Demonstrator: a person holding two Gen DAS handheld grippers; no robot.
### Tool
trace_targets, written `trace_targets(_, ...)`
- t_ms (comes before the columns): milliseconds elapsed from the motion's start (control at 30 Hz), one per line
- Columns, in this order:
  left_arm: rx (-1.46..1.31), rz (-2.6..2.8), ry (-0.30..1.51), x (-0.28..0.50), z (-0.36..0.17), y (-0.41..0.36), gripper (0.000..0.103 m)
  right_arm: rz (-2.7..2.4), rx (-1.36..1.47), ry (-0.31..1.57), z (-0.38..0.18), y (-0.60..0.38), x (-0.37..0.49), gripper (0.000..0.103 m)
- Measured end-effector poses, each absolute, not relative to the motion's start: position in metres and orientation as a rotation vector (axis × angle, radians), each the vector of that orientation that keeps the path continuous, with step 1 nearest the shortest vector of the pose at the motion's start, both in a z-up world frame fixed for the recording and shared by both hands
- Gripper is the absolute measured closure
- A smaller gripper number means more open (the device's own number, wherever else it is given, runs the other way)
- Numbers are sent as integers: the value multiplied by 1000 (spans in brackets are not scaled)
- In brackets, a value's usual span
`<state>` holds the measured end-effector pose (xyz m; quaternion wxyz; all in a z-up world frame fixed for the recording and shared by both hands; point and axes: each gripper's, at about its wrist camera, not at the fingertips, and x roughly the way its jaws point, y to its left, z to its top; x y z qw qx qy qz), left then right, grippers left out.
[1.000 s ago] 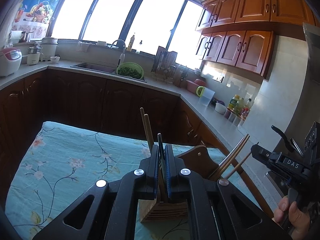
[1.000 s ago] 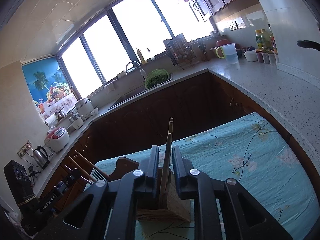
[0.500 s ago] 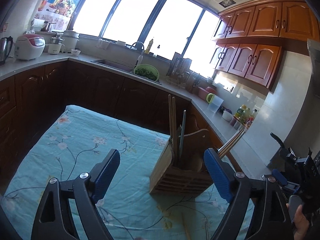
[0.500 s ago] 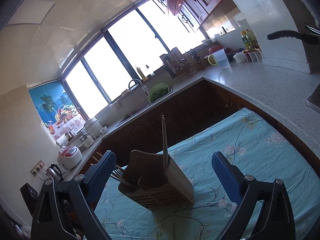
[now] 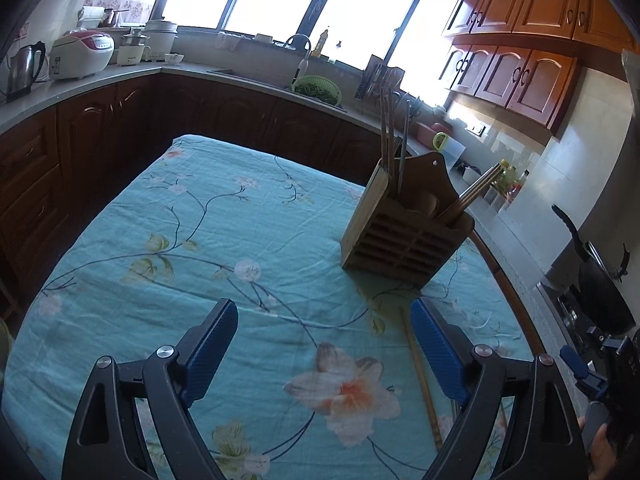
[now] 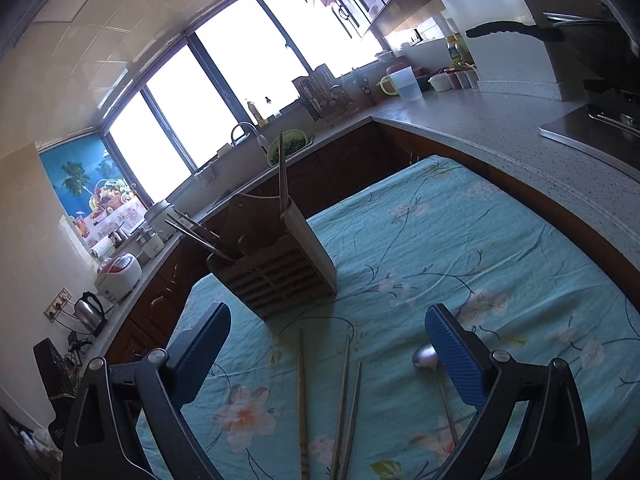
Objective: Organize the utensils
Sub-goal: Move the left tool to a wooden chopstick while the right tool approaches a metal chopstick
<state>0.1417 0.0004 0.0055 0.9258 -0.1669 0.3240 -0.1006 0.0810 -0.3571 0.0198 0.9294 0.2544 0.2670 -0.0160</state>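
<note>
Left tool (image 5: 324,344) stood wide, blue pads (image 5: 210,346) well apart, holding nothing, above the cloth (image 5: 200,240) on the counter. A wooden chopstick (image 5: 420,376) lay flat on the cloth just inside the right-hand pad, running toward the camera. Beyond the fingers stood the holder (image 5: 404,236), a slatted wooden box, upright and near the cloth's right edge. Two wooden chopsticks (image 5: 386,128) and one darker stick rose upright from its left compartment; more sticks (image 5: 476,192) leaned out to the right from the other side. Right tool (image 6: 328,344) was also wide and empty, hovering over the same cloth (image 6: 460,240). Between its pads lay one wooden chopstick (image 6: 302,396) and a metal pair (image 6: 348,408), all flat, roughly parallel, pointing toward the holder (image 6: 280,276). A spoon (image 6: 426,356) lay bowl-up just beside the right-hand pad, its handle partly hidden behind the finger. From this side the holder showed one tall stick (image 6: 282,172) upright and several leaning left. Whether the loose chopstick touched the left tool's pad could not be told. Farther off: sink with a green colander (image 5: 318,88), rice cooker (image 5: 82,54), kettle (image 6: 90,312), pan (image 5: 600,280) at the far right.
</note>
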Motion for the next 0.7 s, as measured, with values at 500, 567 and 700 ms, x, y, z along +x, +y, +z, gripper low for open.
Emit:
trace_targets(500, -285, -271, 800, 144, -5, -36, 15, -55, 420, 669, -19, -339, 46, 5)
trace_targets(567, -241, -297, 818, 150, -4, -52, 16, -64, 410, 663, -18, -341, 45, 9)
trace_targets(700, -138, -340, 844, 172, -8, -93, 17, -83, 394, 664, -14, -345, 48, 29)
